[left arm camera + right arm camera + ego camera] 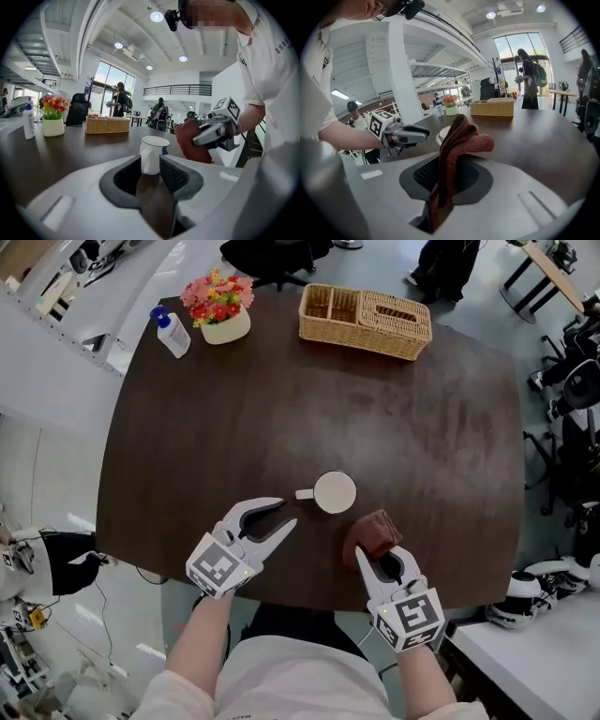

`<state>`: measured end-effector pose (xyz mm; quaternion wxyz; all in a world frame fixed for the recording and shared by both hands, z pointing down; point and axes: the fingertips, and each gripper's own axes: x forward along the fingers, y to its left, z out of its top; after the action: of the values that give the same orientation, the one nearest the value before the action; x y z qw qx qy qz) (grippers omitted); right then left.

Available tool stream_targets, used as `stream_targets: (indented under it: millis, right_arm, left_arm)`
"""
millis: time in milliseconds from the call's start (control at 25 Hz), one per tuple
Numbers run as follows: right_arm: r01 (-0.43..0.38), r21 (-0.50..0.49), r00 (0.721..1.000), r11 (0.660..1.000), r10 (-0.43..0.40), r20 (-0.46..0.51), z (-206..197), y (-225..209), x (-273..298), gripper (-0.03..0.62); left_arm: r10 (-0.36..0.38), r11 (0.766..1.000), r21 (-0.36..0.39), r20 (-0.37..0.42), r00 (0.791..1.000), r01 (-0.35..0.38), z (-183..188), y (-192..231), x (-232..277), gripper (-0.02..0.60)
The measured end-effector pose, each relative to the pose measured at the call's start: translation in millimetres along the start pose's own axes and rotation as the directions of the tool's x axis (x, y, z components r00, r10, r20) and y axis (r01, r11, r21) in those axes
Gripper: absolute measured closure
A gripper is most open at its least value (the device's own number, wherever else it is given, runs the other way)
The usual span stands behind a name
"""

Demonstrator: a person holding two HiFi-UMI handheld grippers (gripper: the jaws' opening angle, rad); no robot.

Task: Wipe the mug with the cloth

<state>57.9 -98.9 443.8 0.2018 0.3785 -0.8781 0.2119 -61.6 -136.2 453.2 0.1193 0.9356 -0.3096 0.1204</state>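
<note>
With the right gripper (378,557) clenched on the brown cloth (373,527) and the white mug (335,492) just ahead of both claws, the left gripper (286,513), jaws spread and empty, likely needed to pinch the facing handle first, steadying the mug for wiping.

Smooth white ceramic mug (335,492); coarse knitted rust-brown cloth (373,532); matt dark wood-grain table (234,409); woven wicker basket (366,320) at one o'clock.

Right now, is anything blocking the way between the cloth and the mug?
Nothing visible does. The right tool grips the brown cloth close beside the white mug, with only a strip of table between them.
</note>
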Motion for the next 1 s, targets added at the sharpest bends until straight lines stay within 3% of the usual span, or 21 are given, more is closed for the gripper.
stream_targets:
  millis: [120,560,640,720,1000]
  right_arm:
    - [-0.021,0.023,0.999,1.000,0.021,-0.024,-14,2,17,0.511]
    - [-0.101,0.011,0.995,0.995,0.101,-0.027,-22,11,46,0.511]
    - [-0.114,0.009,0.993,0.993,0.114,-0.033,-23,16,48,0.512]
    - [-0.137,-0.004,0.990,0.991,0.136,-0.044,-25,24,51,0.513]
    - [-0.233,-0.075,0.970,0.970,0.226,-0.093,-24,57,74,0.513]
  left_arm:
    - [0.001,1.000,-0.007,-0.004,1.000,-0.002,-15,14,13,0.413]
    - [-0.185,0.981,0.052,-0.039,0.982,0.187,-20,18,49,0.404]
    - [-0.198,0.979,0.044,-0.023,0.980,0.199,-15,17,49,0.415]
    - [-0.198,0.978,0.055,-0.014,0.980,0.199,-15,16,47,0.478]
    - [-0.205,0.969,0.130,-0.058,0.977,0.211,-21,8,45,0.503]
